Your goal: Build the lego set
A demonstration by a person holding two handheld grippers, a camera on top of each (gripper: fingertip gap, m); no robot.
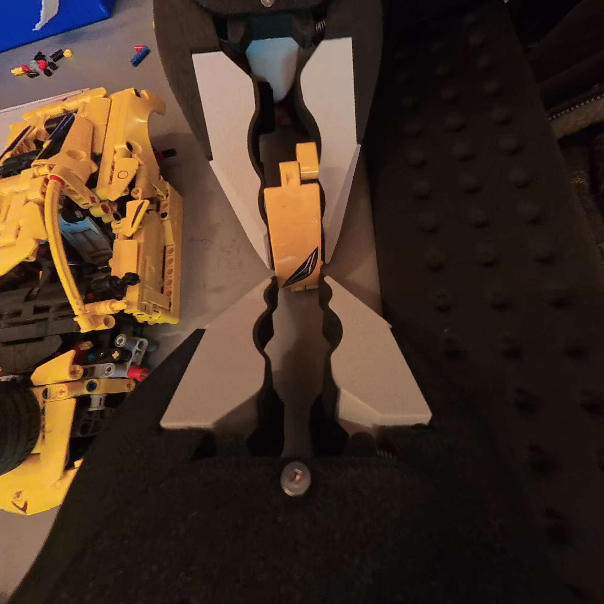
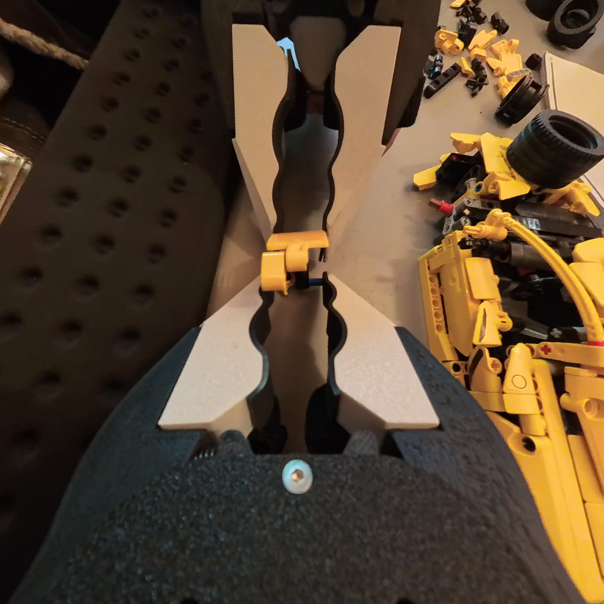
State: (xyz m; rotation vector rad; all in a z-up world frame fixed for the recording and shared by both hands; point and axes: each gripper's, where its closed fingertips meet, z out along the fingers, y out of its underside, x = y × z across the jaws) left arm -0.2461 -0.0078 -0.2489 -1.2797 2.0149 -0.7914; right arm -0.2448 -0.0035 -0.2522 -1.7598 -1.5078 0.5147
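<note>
Two grippers meet tip to tip above a pale table [image 1: 212,235]. Left gripper [image 1: 296,281] barely parted, tips at the end of a curved yellow panel [image 1: 294,225]; grip unclear. Right gripper [image 2: 295,287] pinches the same piece's small yellow-and-black connector end [image 2: 287,264]. Half-built yellow lego car [image 2: 510,327] sits beside them; loose parts [image 2: 477,55] lie beyond.

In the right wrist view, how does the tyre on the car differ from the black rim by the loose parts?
The tyre is treaded and chunky; the rim is smooth and thinner. The tyre sits on the yellow car, while the rim lies tilted on the table beside the loose parts. Both are black, round and hollow in the middle.
</note>
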